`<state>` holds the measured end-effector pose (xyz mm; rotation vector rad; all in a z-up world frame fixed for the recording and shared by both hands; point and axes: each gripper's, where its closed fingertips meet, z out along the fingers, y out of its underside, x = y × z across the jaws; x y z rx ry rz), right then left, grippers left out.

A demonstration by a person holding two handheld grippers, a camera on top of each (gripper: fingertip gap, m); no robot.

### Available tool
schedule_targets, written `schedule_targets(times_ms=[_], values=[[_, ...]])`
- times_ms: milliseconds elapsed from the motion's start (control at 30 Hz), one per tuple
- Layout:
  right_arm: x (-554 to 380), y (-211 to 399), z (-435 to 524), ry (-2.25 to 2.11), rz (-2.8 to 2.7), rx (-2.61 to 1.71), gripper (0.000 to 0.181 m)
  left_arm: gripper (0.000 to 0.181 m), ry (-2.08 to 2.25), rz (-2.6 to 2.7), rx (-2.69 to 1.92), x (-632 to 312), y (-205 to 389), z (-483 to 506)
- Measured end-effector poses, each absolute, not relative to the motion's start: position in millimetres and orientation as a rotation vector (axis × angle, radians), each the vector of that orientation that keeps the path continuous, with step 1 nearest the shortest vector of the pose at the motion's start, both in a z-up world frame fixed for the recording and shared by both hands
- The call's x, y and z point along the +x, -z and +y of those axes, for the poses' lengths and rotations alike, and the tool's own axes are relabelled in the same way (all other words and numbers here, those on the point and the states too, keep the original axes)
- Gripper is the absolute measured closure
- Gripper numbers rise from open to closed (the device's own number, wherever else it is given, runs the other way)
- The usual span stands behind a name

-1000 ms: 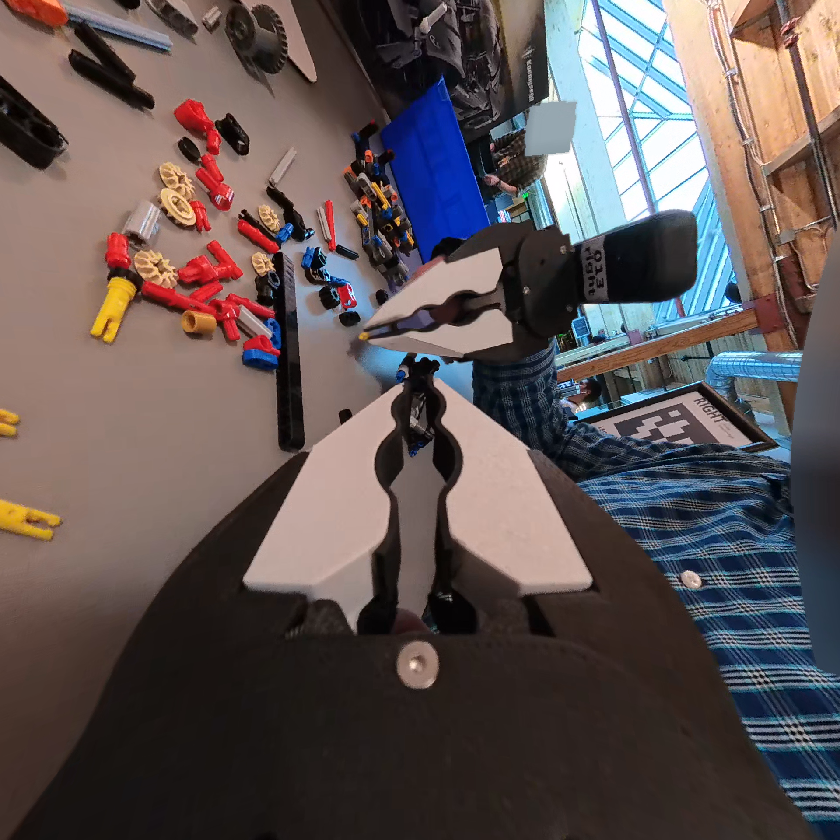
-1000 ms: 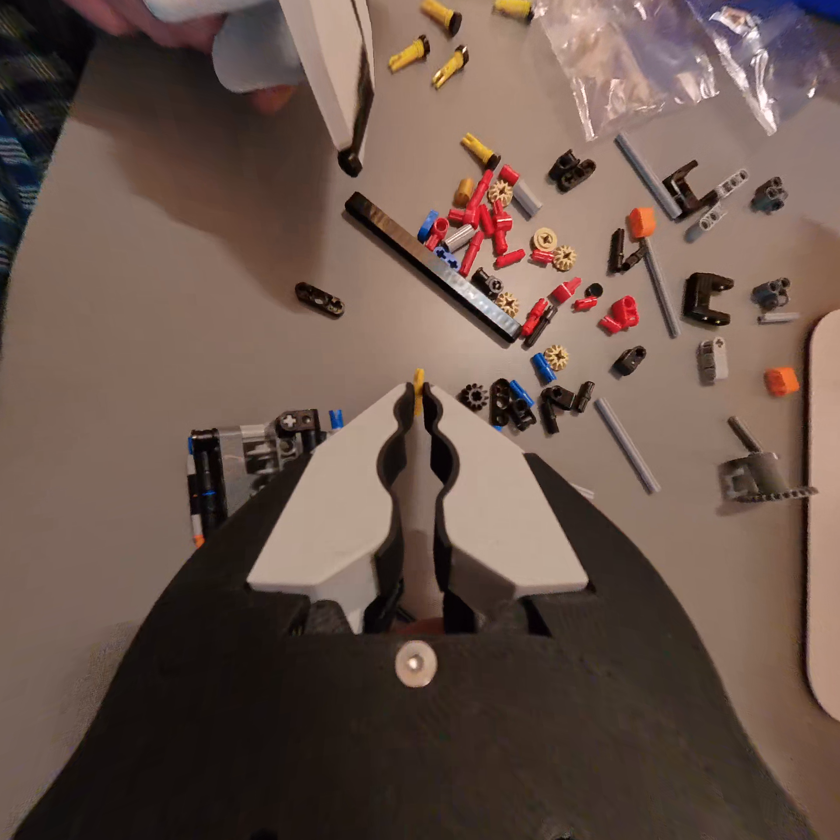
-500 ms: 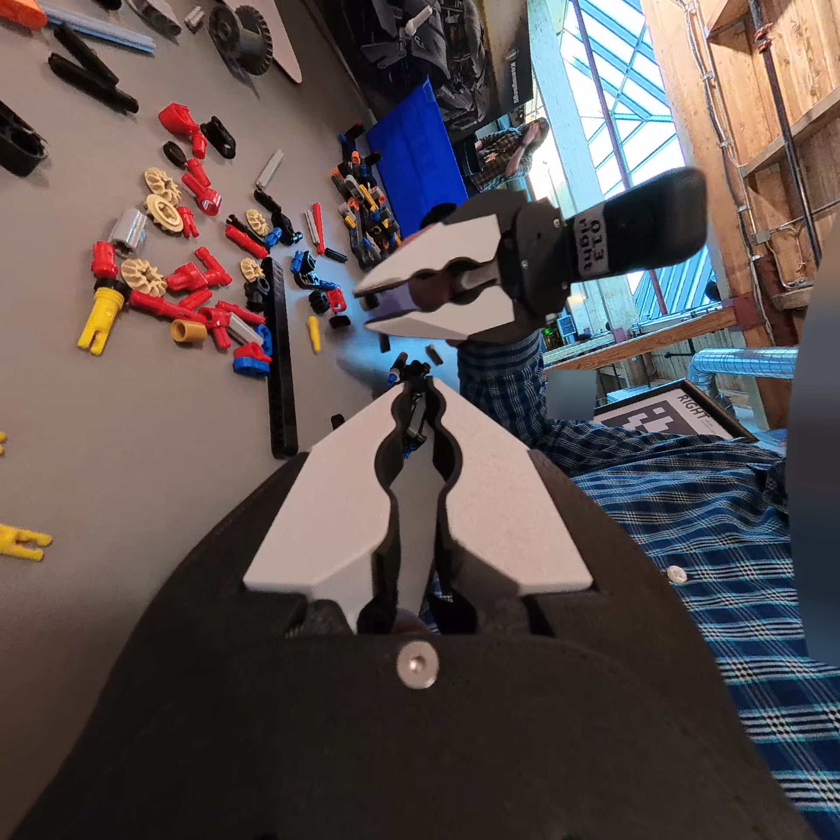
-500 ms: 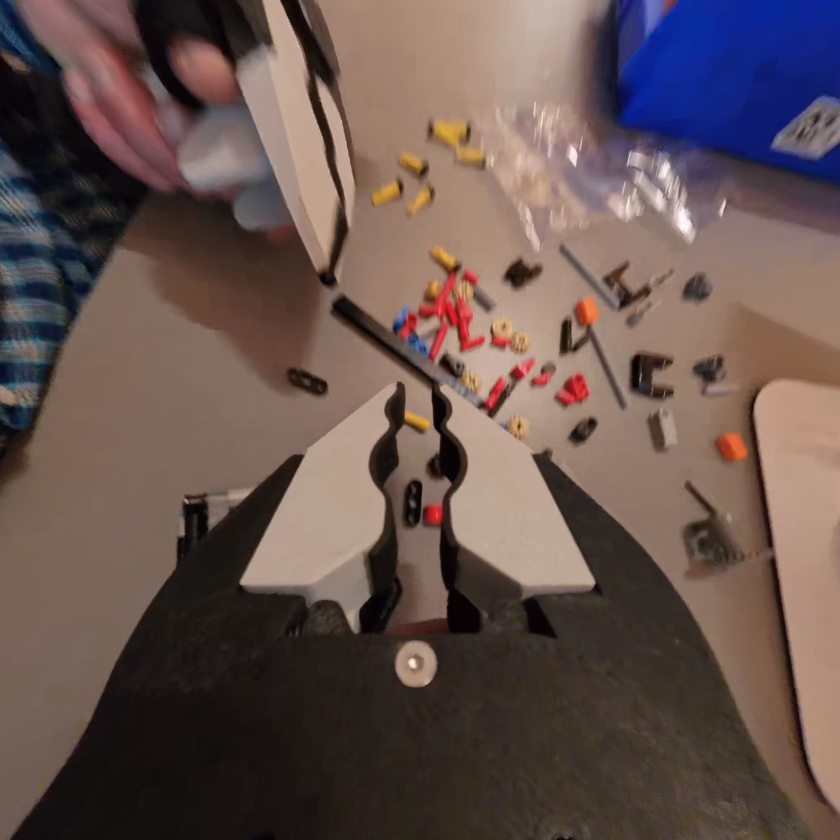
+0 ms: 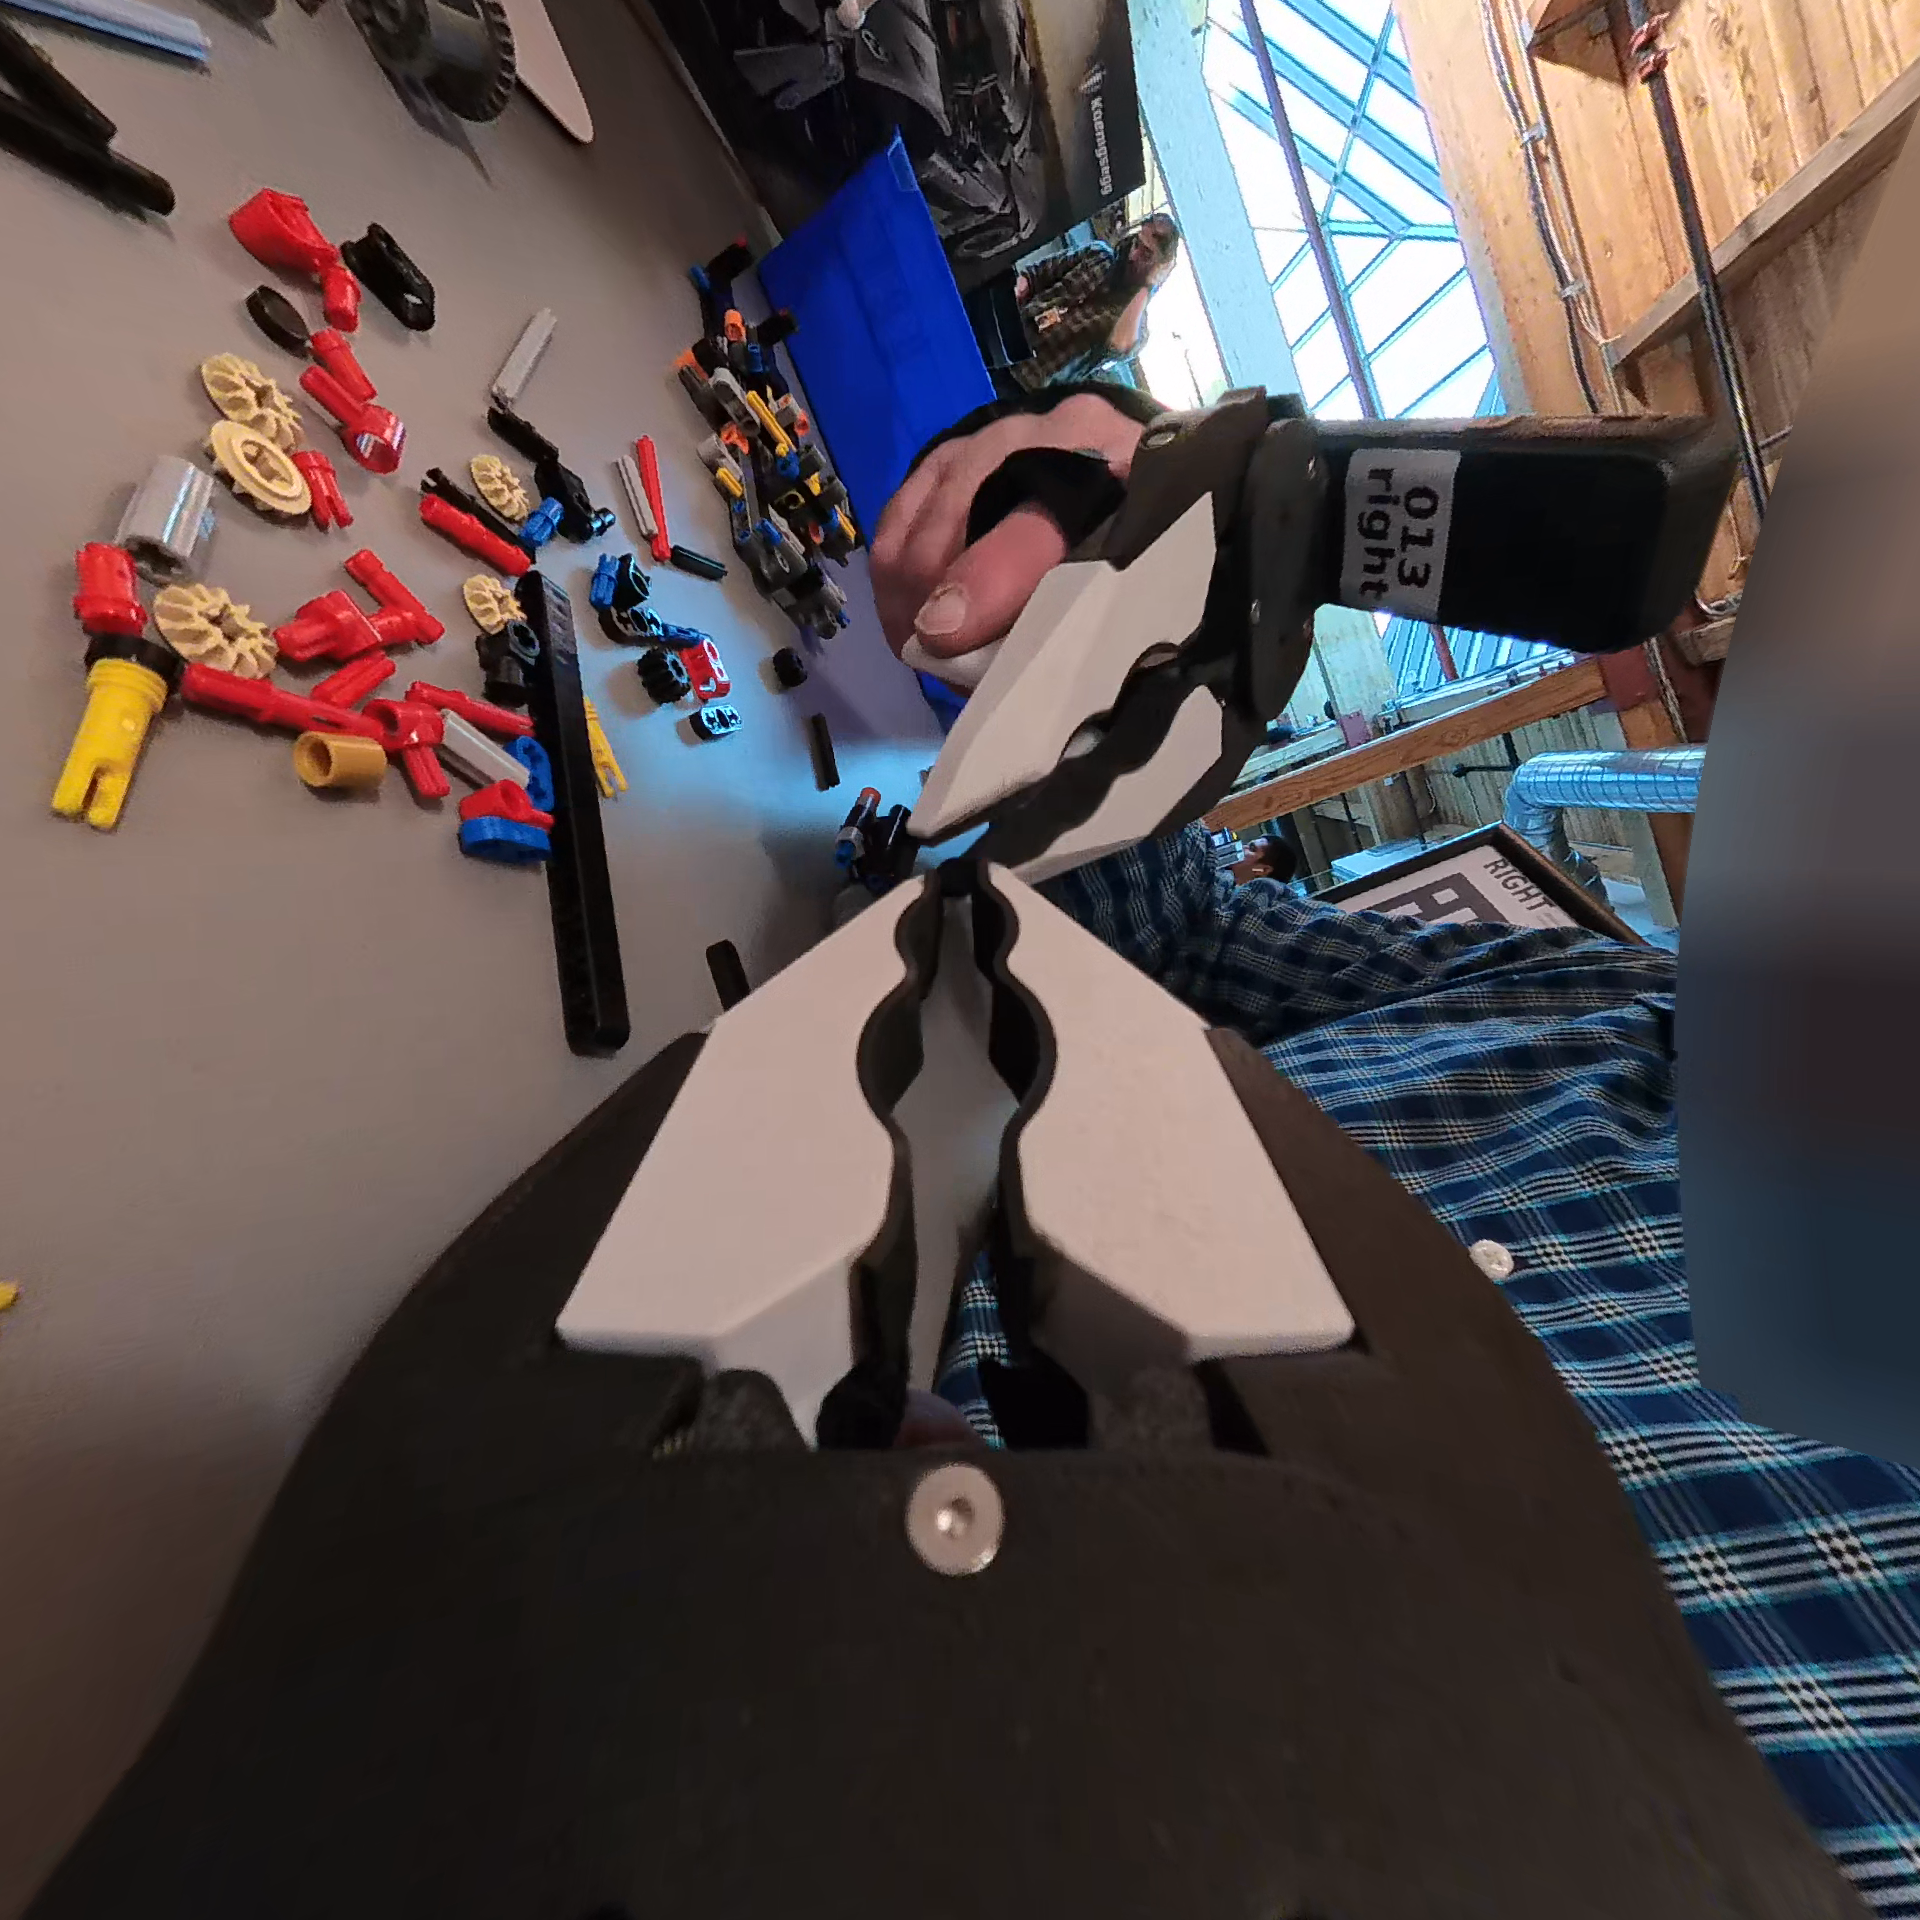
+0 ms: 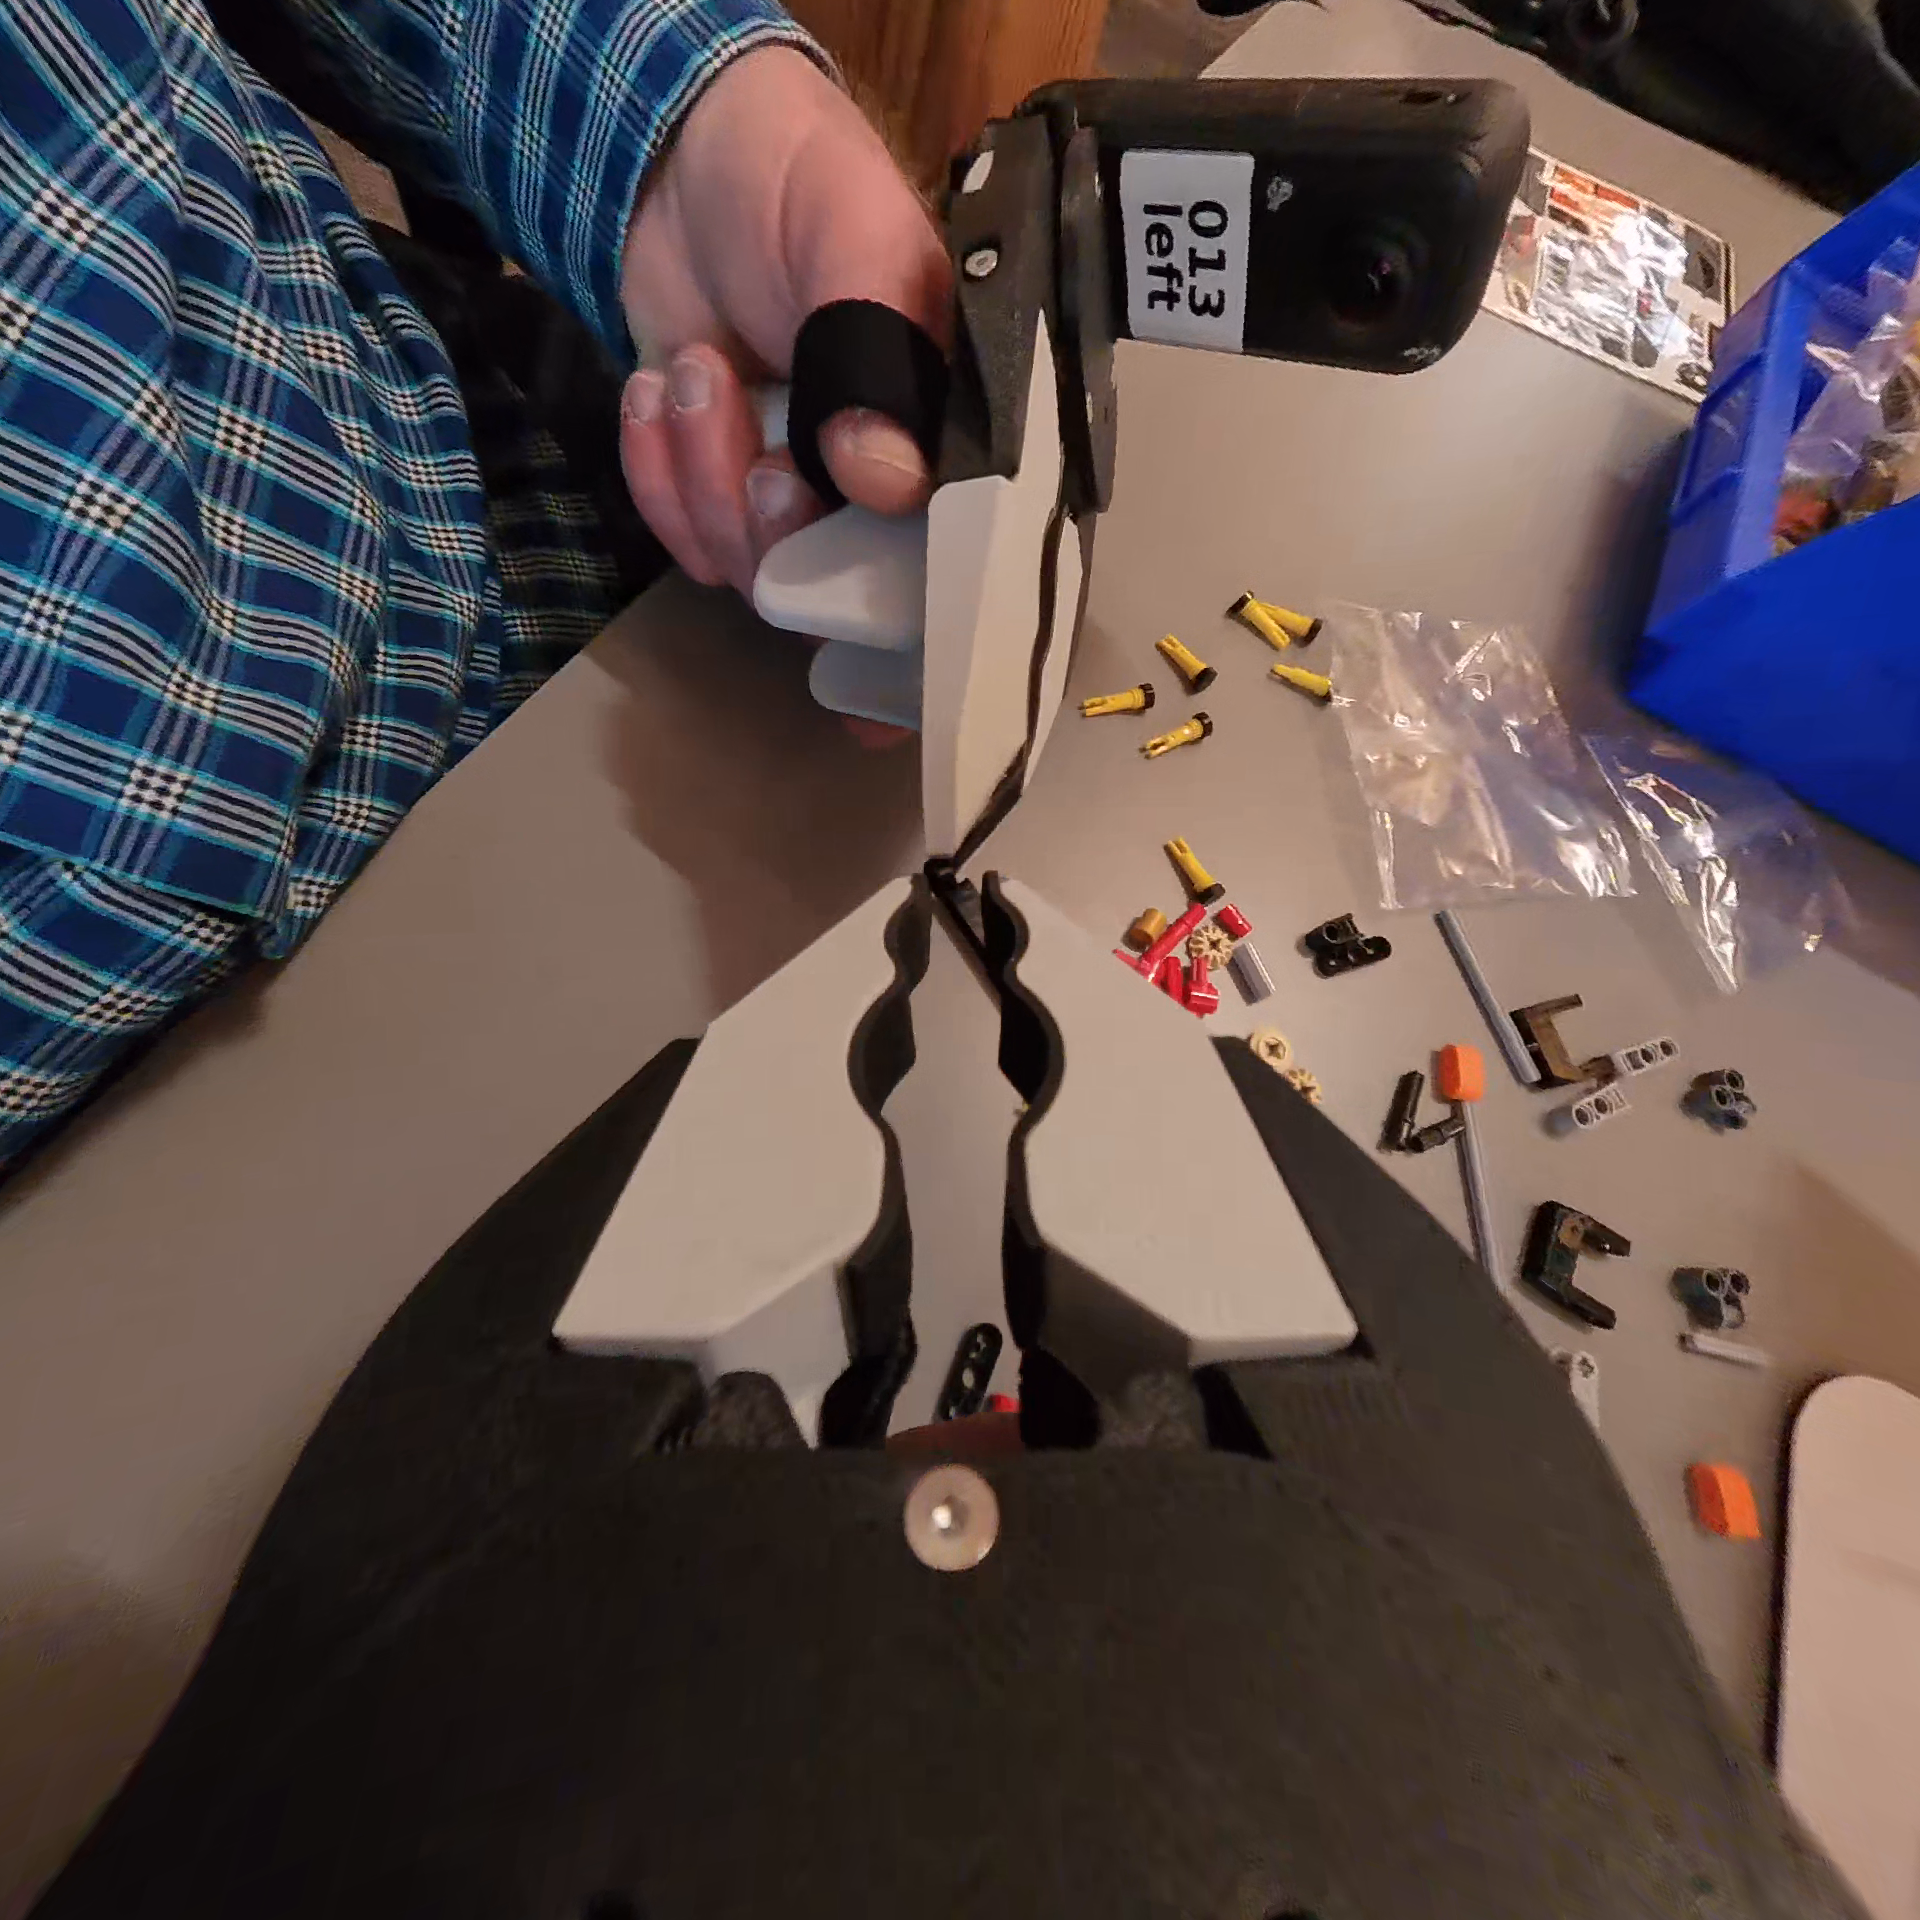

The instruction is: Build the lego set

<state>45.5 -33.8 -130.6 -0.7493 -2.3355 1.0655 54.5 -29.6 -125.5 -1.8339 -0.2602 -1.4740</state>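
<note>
Midair, left tool (image 5: 961, 883) nipping small black piece (image 6: 961, 902), right tool (image 6: 954, 889) clamping it too, matte white wedges.

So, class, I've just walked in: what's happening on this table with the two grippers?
A person in a blue plaid shirt holds a gripper in each hand above a grey table strewn with loose lego pieces. The left gripper is shut on a small black piece. The right gripper meets it tip to tip, its jaws close around the same piece. A long black beam lies on the table.
</note>
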Motion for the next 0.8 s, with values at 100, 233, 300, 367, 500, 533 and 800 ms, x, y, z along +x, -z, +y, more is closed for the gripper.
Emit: schedule_targets(times_ms=[100, 233, 300, 367, 500, 533, 800], values=[[47, 130, -36, -1.09, -2.353, -0.746, 0.179, 0.178, 1.482, -0.263, -1.825, 54, 124, -30], [48, 129, -38, -1.171, -2.36, -0.804, 0.18, 0.178, 1.486, -0.25, -1.823, 55, 124, -31], [48, 131, -38, -1.218, -2.37, -0.891, 0.181, 0.177, 1.46, -0.243, -1.827, 54, 124, -31], [49, 138, -40, -1.236, -2.41, -0.968, 0.181, 0.173, 1.395, -0.255, -1.857, 49, 128, -32], [52, 162, -47, -1.198, -2.558, -1.15, 0.181, 0.172, 1.135, -0.217, -1.981, 36, 143, -43], [52, 170, -48, -1.16, -2.608, -1.188, 0.181, 0.172, 1.019, -0.161, -2.037, 34, 150, -47], [48, 194, -58, -0.921, -2.873, -1.255, 0.18, 0.173, 0.675, 0.094, -2.221, 45, 177, -65]])
